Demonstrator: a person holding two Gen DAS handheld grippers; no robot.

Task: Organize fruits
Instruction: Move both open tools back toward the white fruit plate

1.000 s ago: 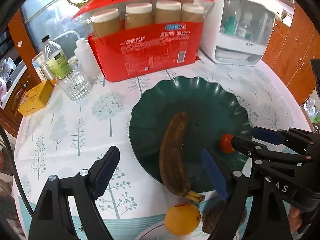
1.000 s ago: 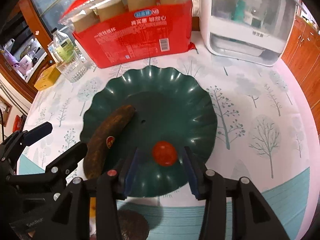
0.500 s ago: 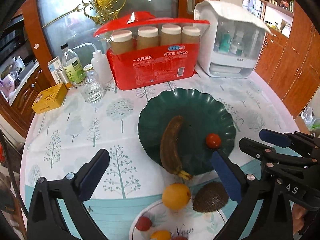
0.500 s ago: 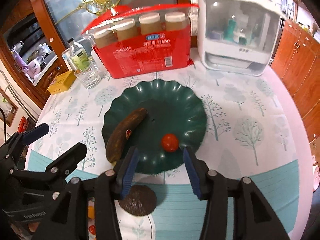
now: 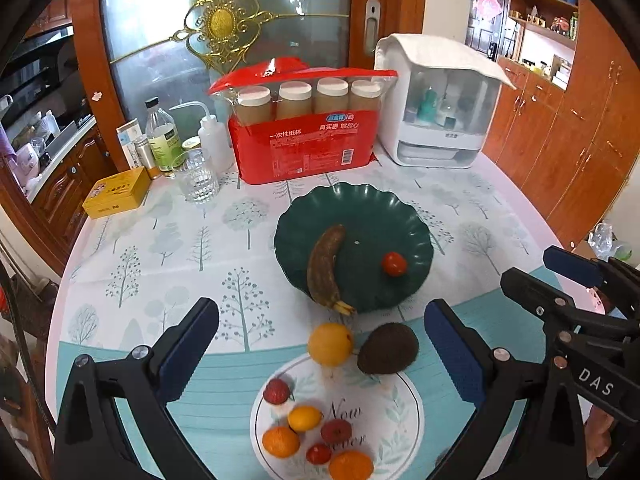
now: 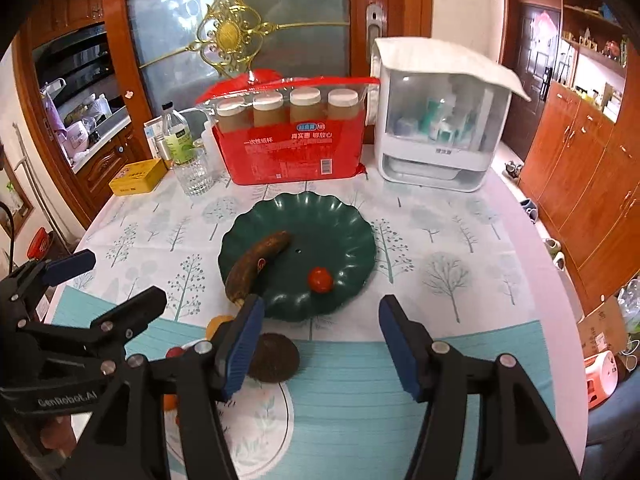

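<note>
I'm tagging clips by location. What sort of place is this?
Most likely a home dining room beside a kitchen: a round table with a tree-print cloth, wooden cabinets, a glass sliding door, and a countertop cup sterilizer.

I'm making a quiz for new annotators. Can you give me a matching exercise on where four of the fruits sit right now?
Things:
1. banana
2. cherry tomato
3. avocado
4. small lemon

Places:
A. far rim of white plate, beside the yellow fruit
B. left part of green plate
C. middle of white plate
D. right part of green plate

Pairs: 1-B, 2-D, 3-A, 4-C
</note>
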